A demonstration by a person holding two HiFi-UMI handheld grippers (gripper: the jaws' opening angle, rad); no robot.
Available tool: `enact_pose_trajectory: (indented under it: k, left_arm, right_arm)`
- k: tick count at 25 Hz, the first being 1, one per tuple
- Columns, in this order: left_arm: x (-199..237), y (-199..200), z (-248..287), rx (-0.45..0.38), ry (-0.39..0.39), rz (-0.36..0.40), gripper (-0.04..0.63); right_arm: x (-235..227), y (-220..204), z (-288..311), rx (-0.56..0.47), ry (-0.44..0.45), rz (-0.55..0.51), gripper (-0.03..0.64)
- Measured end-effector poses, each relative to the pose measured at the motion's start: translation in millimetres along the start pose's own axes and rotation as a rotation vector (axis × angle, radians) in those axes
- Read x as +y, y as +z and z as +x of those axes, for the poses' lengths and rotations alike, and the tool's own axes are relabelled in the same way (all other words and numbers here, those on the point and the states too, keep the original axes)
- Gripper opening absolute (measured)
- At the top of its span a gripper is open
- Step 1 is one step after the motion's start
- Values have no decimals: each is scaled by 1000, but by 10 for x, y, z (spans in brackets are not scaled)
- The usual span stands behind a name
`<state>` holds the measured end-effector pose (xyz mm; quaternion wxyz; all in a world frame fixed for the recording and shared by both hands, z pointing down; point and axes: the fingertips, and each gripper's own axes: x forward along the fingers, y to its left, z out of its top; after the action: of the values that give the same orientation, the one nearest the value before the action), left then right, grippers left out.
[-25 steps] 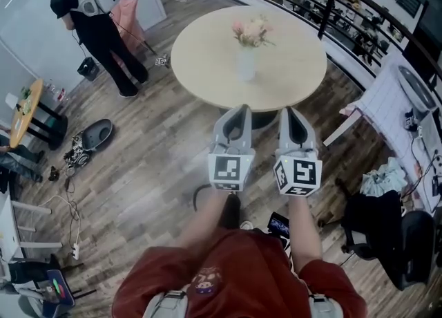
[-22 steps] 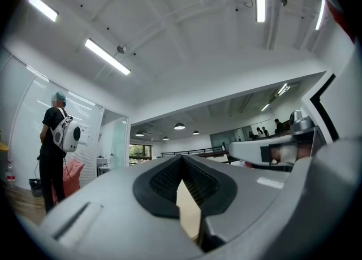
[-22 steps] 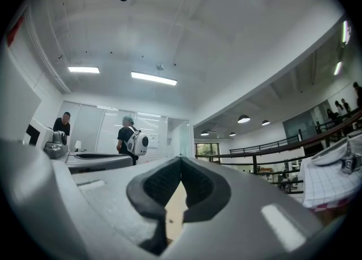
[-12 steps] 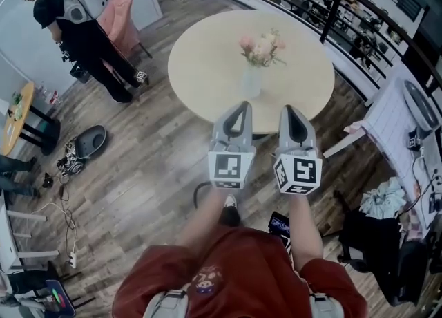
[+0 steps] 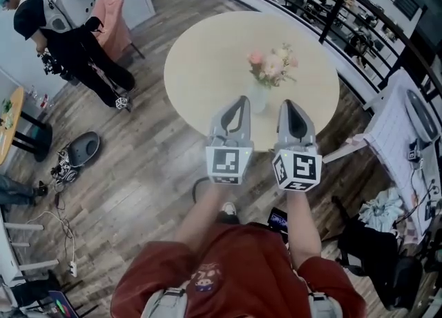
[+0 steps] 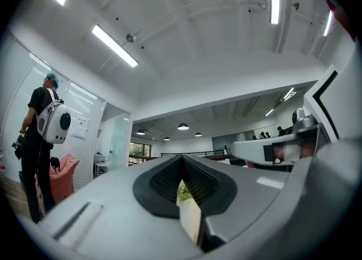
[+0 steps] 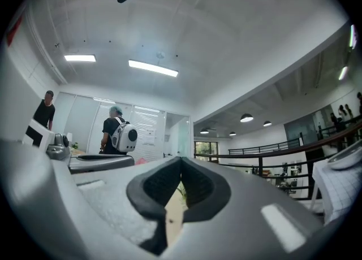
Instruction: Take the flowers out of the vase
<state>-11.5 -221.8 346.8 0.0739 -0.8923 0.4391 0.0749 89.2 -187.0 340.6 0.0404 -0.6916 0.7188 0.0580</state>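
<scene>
**Approach closed in on the table; flowers untouched**

The round table [image 5: 200,47] sat lower and nearer in the head view than it had a second before, so the wearer had been walking towards it. Its near edge now lay just past the tips of both tools. Beyond its far side ran the dark railing [image 5: 331,2]. A bystander with a white backpack [image 5: 65,16] stood well off on the wooden floor, at the head view's upper left.

The left gripper [image 5: 237,100] and the right gripper [image 5: 289,104] were held side by side, pointing ahead at about table height. Each had its jaws together with nothing between them. Through the slit under each pair of closed tips showed only a strip of tabletop and some greenery.

The vase [image 5: 258,95] stood upright on the table, showing between the two grippers in the head view. The flowers [image 5: 272,65] were still in it. By my reading the task was only at the approach stage, and a claw would have to part before it could take the stems.
</scene>
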Motion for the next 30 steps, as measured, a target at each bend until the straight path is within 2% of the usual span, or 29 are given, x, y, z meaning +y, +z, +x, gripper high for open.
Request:
enact_pose_trajectory:
  k: [7,15,23,27,30]
  left_arm:
    - [106,-136,272,13,-13,-10,6]
    - [76,-272,697,36,3,22,6]
    - [15,-301,1150,43,84,53,6]
    - [24,-323,1223,53,146,79,6]
    - [60,-312,1243,50,164,86,6]
  right_arm:
    - [-93,-93,285,13,-13,-5,3]
    - [-410,-226,651,8,6,35,3]
    - [-810,-285,1002,5,87,50,3]
    - [-932,-343,1111,5,135,69,3]
    - [-957,-394,1179,10,145,81,3]
